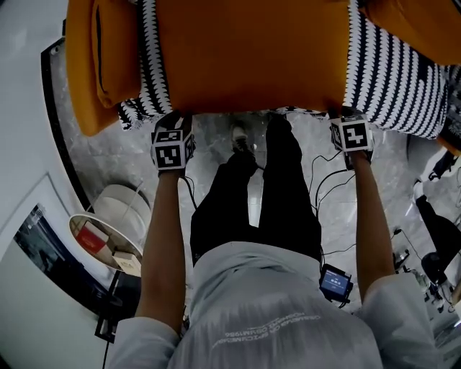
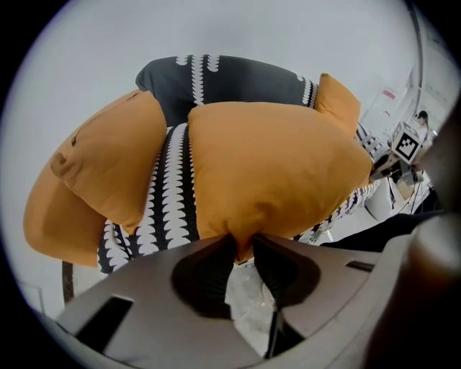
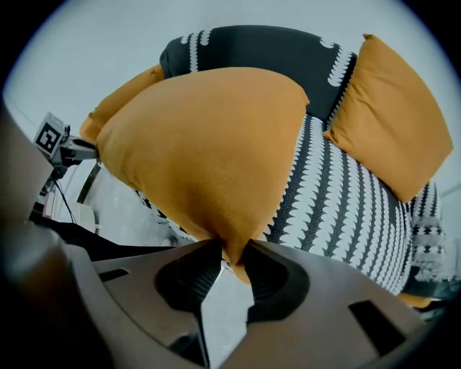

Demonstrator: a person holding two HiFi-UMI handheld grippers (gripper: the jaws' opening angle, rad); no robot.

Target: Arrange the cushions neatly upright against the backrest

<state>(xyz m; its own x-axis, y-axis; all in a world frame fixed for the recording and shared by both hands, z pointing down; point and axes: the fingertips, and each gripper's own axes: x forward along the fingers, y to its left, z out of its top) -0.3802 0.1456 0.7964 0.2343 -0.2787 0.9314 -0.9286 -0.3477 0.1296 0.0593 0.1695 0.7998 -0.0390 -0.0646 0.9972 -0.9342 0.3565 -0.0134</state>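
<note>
A black sofa (image 1: 392, 79) with white scalloped stripes filled the head view from 10 to 2 o'clock. Against its front hung the big orange cushion (image 1: 252, 50), at 12 o'clock, covering most of the seat and the backrest behind it. A second orange cushion (image 1: 94, 65) leaned at 10 o'clock on the sofa's side, and a third orange cushion (image 1: 418, 21) showed at 1 o'clock, both just beside the big one. Pale marble floor (image 1: 216, 137) lay below, with the person's dark trousers (image 1: 245, 202) at the centre and a round white tub (image 1: 75, 230) holding boxes at 8 o'clock. The left gripper (image 2: 243, 249) was clenched on the big cushion's lower left corner, at 6 o'clock in its own view; the right gripper (image 3: 232, 256) was pinching the lower right corner likewise
</note>
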